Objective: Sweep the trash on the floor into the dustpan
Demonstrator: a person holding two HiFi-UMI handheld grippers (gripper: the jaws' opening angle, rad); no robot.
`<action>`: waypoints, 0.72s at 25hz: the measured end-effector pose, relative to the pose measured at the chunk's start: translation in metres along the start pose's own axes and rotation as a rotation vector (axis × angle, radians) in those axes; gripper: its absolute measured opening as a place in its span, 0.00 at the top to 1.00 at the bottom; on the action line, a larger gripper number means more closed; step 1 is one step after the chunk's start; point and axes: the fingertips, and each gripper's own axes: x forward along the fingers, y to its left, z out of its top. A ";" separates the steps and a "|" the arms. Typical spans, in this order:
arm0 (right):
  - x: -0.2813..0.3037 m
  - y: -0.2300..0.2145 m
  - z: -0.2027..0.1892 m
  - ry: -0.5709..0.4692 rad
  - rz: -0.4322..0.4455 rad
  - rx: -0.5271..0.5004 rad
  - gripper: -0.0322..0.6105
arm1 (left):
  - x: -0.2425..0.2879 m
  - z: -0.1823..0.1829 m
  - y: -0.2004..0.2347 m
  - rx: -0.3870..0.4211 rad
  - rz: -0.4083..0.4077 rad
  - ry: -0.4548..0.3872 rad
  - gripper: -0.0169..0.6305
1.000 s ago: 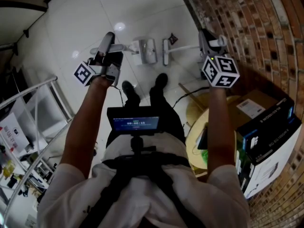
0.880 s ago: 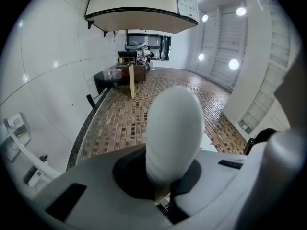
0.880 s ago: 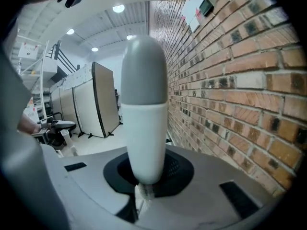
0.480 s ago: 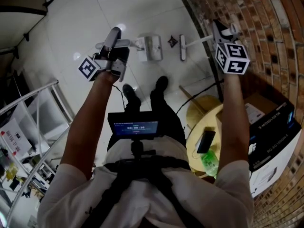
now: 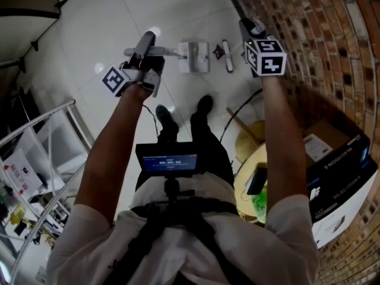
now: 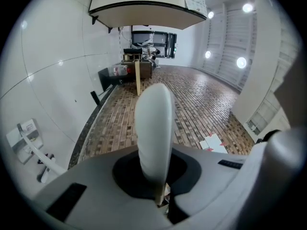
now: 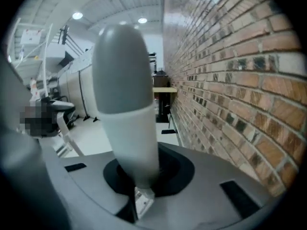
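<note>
Between the left hand-held gripper, clamped on the dustpan handle, and the right hand-held gripper, clamped on the broom handle, the trash is lying just beside the dustpan, so I am favouring the dustpan pressed flat and one short, low pass of the broom head.

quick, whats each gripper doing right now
left gripper: shut on the dustpan handle
right gripper: shut on the broom handle
</note>
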 end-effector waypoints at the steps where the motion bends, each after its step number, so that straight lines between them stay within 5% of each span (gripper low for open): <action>1: 0.001 0.001 -0.002 -0.013 -0.016 0.056 0.91 | -0.001 0.000 0.000 0.002 0.000 0.003 0.97; 6: -0.009 0.006 -0.007 -0.081 -0.106 0.191 0.89 | -0.004 -0.002 0.000 -0.015 -0.013 0.021 0.97; 13: -0.024 0.037 0.012 -0.187 -0.023 0.355 0.89 | -0.012 -0.006 0.001 -0.017 -0.013 0.033 0.97; 18: -0.024 0.068 0.021 -0.180 0.035 0.297 0.89 | -0.020 0.000 -0.004 -0.010 -0.023 0.015 0.97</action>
